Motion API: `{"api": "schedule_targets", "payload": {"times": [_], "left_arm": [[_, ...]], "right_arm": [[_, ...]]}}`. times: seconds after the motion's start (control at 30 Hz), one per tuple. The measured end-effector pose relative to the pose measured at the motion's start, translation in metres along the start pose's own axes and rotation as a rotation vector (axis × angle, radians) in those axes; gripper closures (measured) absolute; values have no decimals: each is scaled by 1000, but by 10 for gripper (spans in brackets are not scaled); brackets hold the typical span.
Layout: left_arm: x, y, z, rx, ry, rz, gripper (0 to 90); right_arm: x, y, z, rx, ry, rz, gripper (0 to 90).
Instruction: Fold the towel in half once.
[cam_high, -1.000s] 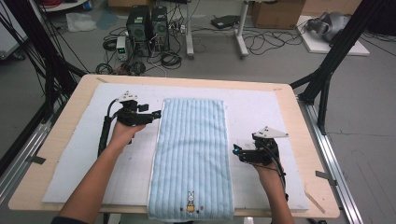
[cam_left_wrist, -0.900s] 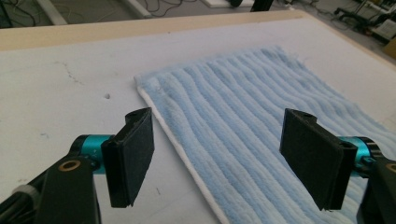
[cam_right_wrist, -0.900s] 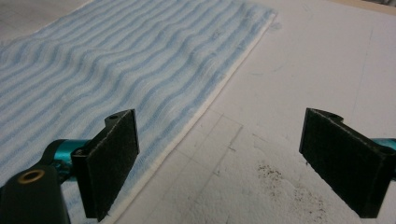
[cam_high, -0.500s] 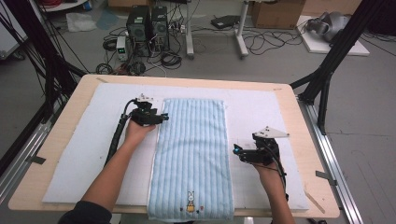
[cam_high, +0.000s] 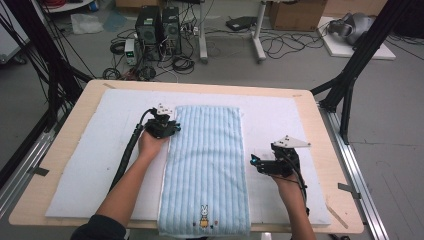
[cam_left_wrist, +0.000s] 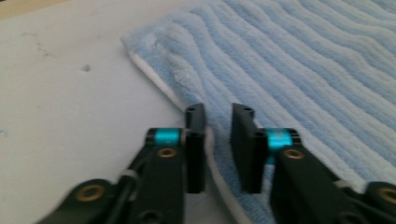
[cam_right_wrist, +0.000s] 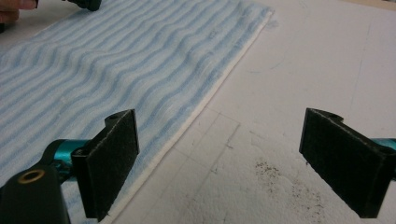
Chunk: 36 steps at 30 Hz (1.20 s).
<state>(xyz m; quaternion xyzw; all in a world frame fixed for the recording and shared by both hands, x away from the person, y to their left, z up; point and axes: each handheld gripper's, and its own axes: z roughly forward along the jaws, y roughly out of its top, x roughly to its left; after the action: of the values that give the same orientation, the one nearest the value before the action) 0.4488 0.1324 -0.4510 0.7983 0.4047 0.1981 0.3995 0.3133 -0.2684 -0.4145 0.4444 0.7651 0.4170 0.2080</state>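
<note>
The left gripper (cam_high: 172, 126) has advanced up to the striped towel's (cam_high: 207, 165) far-left edge, jaws narrowly parted around it, ungrasped; the right gripper (cam_high: 254, 161) waits wide open, folding unstarted.

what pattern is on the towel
Light blue and white lengthwise stripes on the towel, clearest in the high view.

Wide bare white mat (cam_high: 100, 165) lower left and far right; only the flat towel (cam_high: 205, 160) fills the frame's middle.

A lab or recording workshop is indicated: black desktop computer towers (cam_high: 159, 29) and tangled black cables (cam_high: 280, 42) are left on the grey concrete floor (cam_high: 385, 110), and the pale wooden surface (cam_high: 320, 120) is framed by black metal struts (cam_high: 357, 60).
</note>
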Motion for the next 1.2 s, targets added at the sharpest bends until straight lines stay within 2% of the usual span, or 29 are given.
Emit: {"api": "schedule_targets", "payload": {"times": [0.03, 0.1, 0.17, 0.27, 0.37, 0.57, 0.73, 0.9, 1.0, 1.1, 1.17, 1.2], "left_arm": [[-1, 0, 0, 1, -3, 11, 837], [-1, 0, 0, 1, -4, 14, 862], [1, 0, 0, -3, -17, -10, 866], [4, -1, -1, -4, -28, -42, 868], [7, -1, -1, -11, -40, -72, 868], [8, -2, -1, -10, -48, -82, 869], [8, -2, -1, -11, -49, -80, 869], [9, -2, -1, -10, -54, -85, 869], [9, -2, -1, -11, -57, -85, 869], [8, -2, -1, -12, -59, -84, 869], [9, -2, -1, -12, -65, -89, 870], [10, -2, -1, -11, -65, -91, 870]], "right_arm": [[0, 0, 1, 0, -3, -2, 110], [-1, 1, 3, -2, -4, -2, 110], [-1, 4, 7, -2, -18, 10, 110], [-3, 11, 14, 5, -11, 8, 110], [-8, 21, 26, 8, -13, 26, 111], [-16, 45, 55, 62, -9, 34, 114], [-19, 56, 81, 78, 10, 43, 219], [-21, 58, 107, 121, 2, 63, 381], [-18, 62, 121, 154, -18, 45, 464], [-16, 66, 133, 148, -24, 81, 517], [-11, 68, 141, 174, -40, 44, 567], [-7, 69, 146, 200, -69, 10, 584]]}}
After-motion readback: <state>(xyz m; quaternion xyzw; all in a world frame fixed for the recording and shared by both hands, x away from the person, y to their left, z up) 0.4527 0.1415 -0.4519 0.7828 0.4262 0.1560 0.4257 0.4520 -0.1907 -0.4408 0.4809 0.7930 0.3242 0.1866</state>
